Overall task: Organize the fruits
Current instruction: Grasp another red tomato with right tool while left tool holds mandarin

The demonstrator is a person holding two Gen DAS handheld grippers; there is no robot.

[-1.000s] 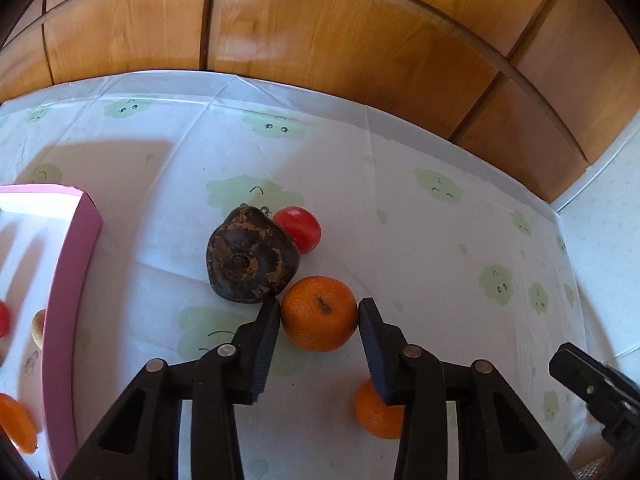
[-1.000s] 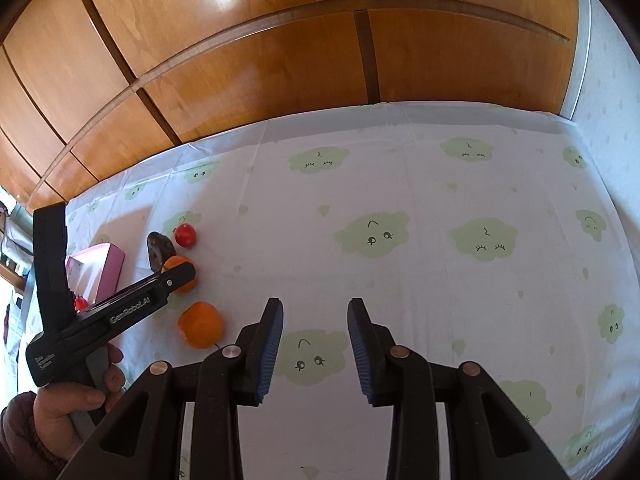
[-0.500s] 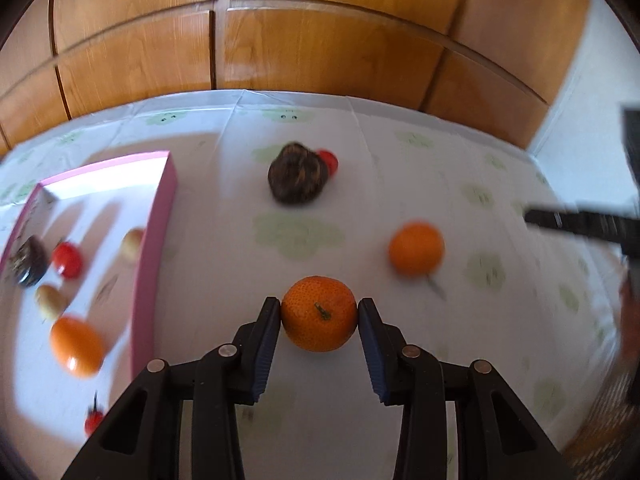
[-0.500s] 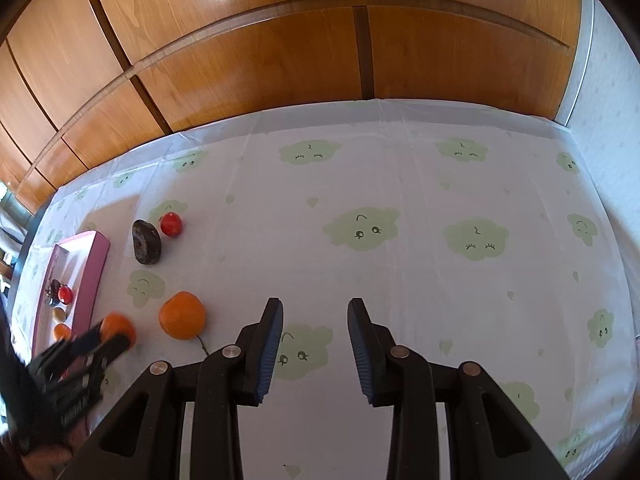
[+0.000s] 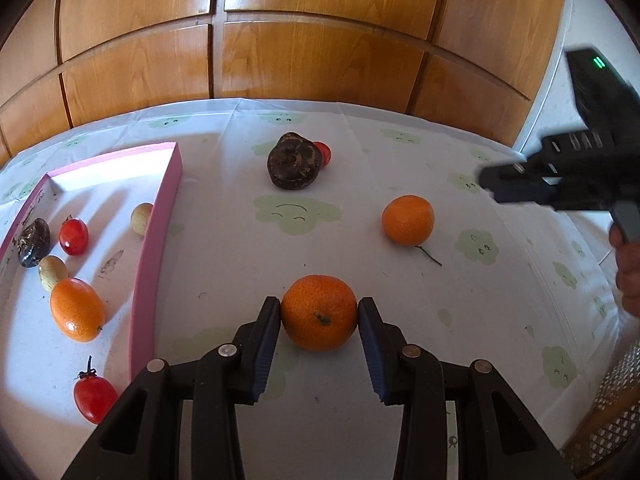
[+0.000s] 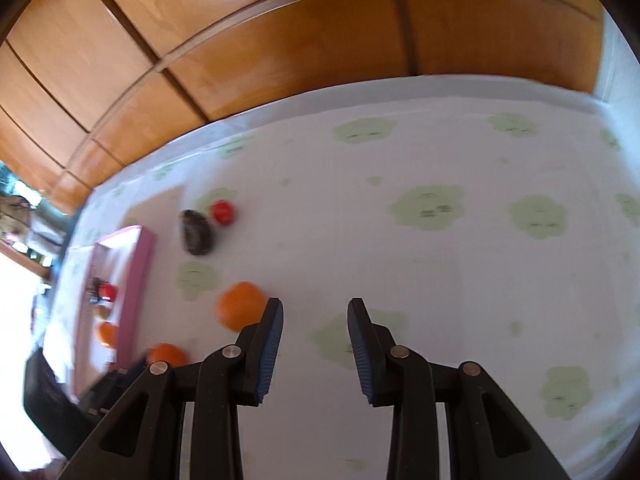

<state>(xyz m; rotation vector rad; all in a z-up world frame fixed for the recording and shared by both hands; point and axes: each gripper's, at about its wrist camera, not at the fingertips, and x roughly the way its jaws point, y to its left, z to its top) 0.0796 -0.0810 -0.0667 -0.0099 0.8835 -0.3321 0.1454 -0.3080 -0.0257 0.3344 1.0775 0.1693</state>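
Note:
My left gripper [image 5: 319, 316] is shut on an orange [image 5: 319, 312], held just above the cloth to the right of the pink tray [image 5: 154, 280]. The tray holds several fruits: an orange [image 5: 76, 310], red tomatoes [image 5: 74, 236], a dark fruit [image 5: 34, 242] and pale round ones [image 5: 142, 218]. On the cloth lie a second orange [image 5: 408, 219], a large dark fruit [image 5: 294, 166] and a red tomato [image 5: 324, 153] behind it. My right gripper [image 6: 315, 312] is open and empty, just right of the second orange [image 6: 239, 306].
A white tablecloth [image 5: 240, 240] with green cloud prints covers the table. Wooden panelling [image 5: 320, 40] runs along the far edge. The right gripper's body [image 5: 560, 188] and a hand [image 5: 628, 272] sit at the right of the left wrist view.
The left gripper has carried its orange back from the dark fruit and over toward the pink tray. The right wrist view has tilted slightly; its jaws stand the same.

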